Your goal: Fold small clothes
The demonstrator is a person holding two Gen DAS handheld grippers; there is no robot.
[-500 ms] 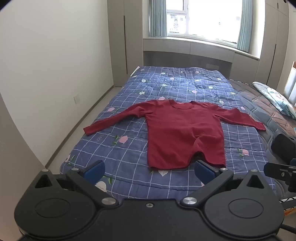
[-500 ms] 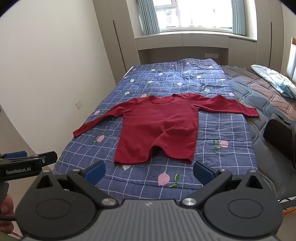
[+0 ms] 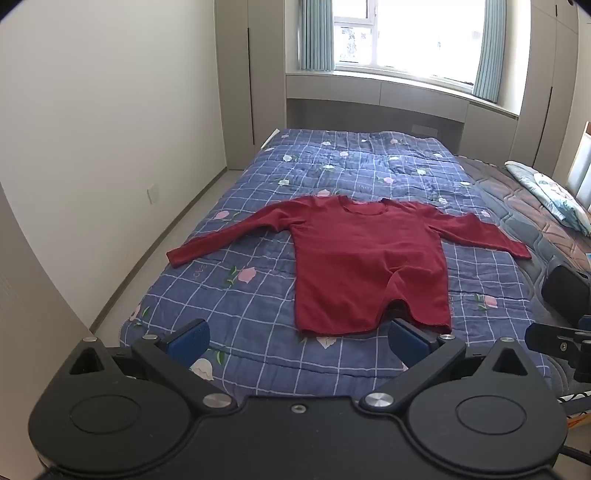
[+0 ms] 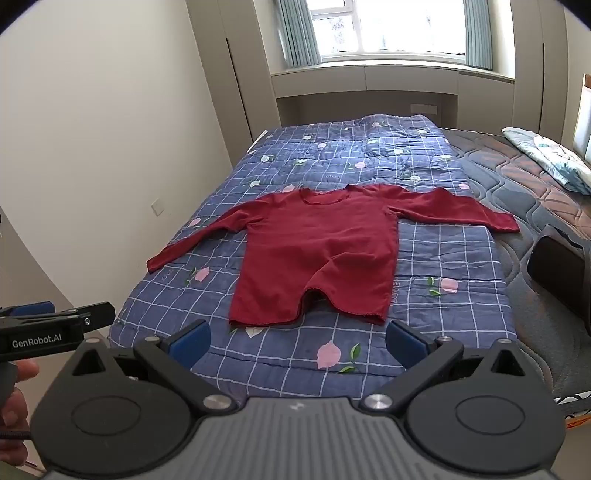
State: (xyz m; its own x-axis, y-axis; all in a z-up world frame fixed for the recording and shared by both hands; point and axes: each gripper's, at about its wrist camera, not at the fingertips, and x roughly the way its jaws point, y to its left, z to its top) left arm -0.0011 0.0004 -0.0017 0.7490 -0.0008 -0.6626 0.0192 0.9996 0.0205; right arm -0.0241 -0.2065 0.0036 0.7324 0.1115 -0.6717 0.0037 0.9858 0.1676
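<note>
1. Grippers first: left gripper (image 3: 298, 338) spread as wide as it goes, blue pads (image 3: 188, 336) bare, nothing between them, nothing touched. Right gripper (image 4: 298, 339) the same: fully released, empty, hanging over the near end of the bed and tilted down toward it.
2. Each tool shows in the other's view: the left one at the left edge of the right wrist view, with part of a hand (image 4: 14, 391) under it.
3. Red shirt (image 3: 365, 266) lies flat on the blue checked quilt (image 3: 258, 295), collar toward the window (image 3: 406, 33), both sleeves spread out to the sides, hem nearest the grippers. Well apart from both sets of pads.
4. Hem is not tidy: a dip near its middle where the cloth bunches up a little.
5. Bare mattress (image 4: 517, 206) and a pillow (image 4: 554, 158) to the right of the quilt; the right sleeve's cuff reaches about the quilt's edge.
6. Risks, as I judge them: folding not yet begun, so a pinch taken too deep could catch the quilt along with the shirt and drag it.
7. Thin cloth may slip from a shallow pinch; the bunched hem could fold in crooked if not smoothed.
8. Uneven lifting by the two hands would skew the fold.
</note>
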